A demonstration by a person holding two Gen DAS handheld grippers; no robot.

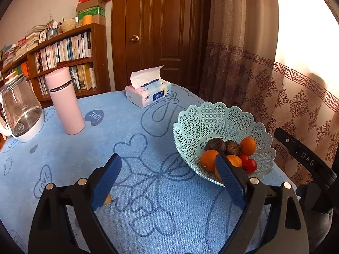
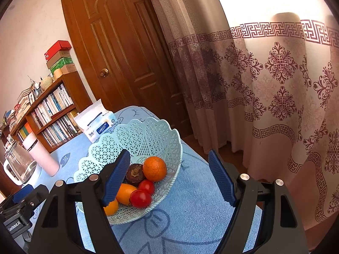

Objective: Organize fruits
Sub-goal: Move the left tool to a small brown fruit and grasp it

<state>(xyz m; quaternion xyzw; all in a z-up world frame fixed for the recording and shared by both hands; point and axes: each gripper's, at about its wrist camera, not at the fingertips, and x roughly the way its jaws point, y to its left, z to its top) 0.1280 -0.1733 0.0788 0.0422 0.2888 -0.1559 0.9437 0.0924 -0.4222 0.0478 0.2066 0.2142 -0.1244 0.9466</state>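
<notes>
A: Where does the fruit sit?

B: In the basket, a pale green plastic bowl with lattice walls and a scalloped rim, near the counter's right edge. Round oranges with pebbled skin, two dark wrinkled fruits and glossy red tomatoes are piled together touching.

A: Anything outside it?

B: A small orange piece lies on the fuzzy blue cloth, mostly hidden behind the left gripper's left finger. I cannot tell what it is.

A: And the jaws?

B: The left gripper's jaws stand wide apart over the cloth with nothing between them; the ribbed blue pads are bare. The right gripper is also spread wide and empty, its left pad crossing in front of the basket and its fruit.

A: What else stands there?

B: A smooth pink cylindrical flask, a clear glass kettle on a white base, and a soft tissue pack with a sheet sticking up.
</notes>
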